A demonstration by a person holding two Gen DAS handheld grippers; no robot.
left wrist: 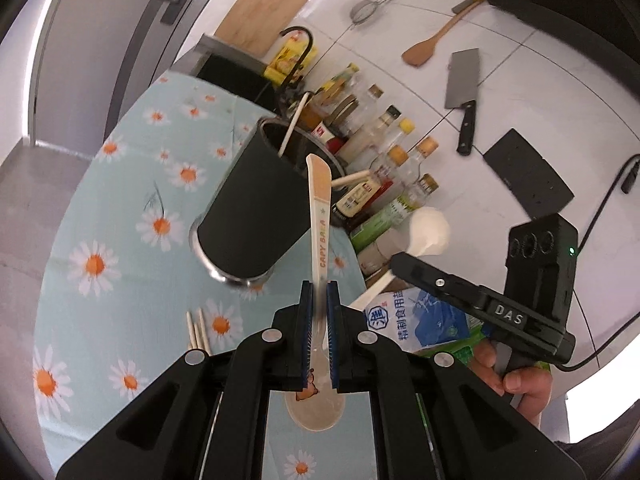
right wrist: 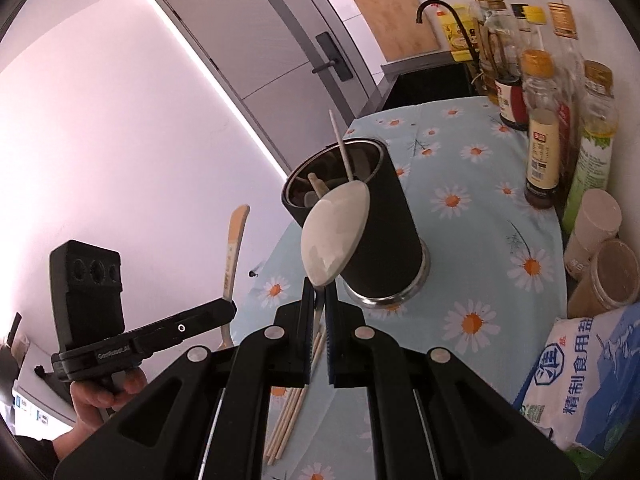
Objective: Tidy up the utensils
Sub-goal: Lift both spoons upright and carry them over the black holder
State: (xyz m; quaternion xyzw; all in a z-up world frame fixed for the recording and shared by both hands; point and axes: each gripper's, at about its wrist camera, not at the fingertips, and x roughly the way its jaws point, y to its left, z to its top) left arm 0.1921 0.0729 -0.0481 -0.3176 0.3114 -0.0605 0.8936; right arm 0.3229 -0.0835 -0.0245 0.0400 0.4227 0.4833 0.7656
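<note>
Surface: daisy-print tablecloth (left wrist: 120, 208) on a kitchen counter.
Left gripper (left wrist: 319, 300): clamped on a printed spoon (left wrist: 320, 216), handle pointing ahead, bowl behind the jaws.
Right gripper (right wrist: 319, 304): clamped on a white spoon (right wrist: 336, 232), bowl ahead.
Holder: black cup (right wrist: 372, 232) just beyond both.
Chopsticks (right wrist: 296, 404): flat beneath the right gripper.

"CAPY BARA" on the spoon handle (left wrist: 325, 236), "DAS" on the right gripper (left wrist: 394, 265), "精制食用盐" on the salt bag (right wrist: 592, 380)

Home kitchen: cleaver (left wrist: 463, 84), condiment bottles (right wrist: 544, 152), sink faucet (right wrist: 444, 12).
</note>
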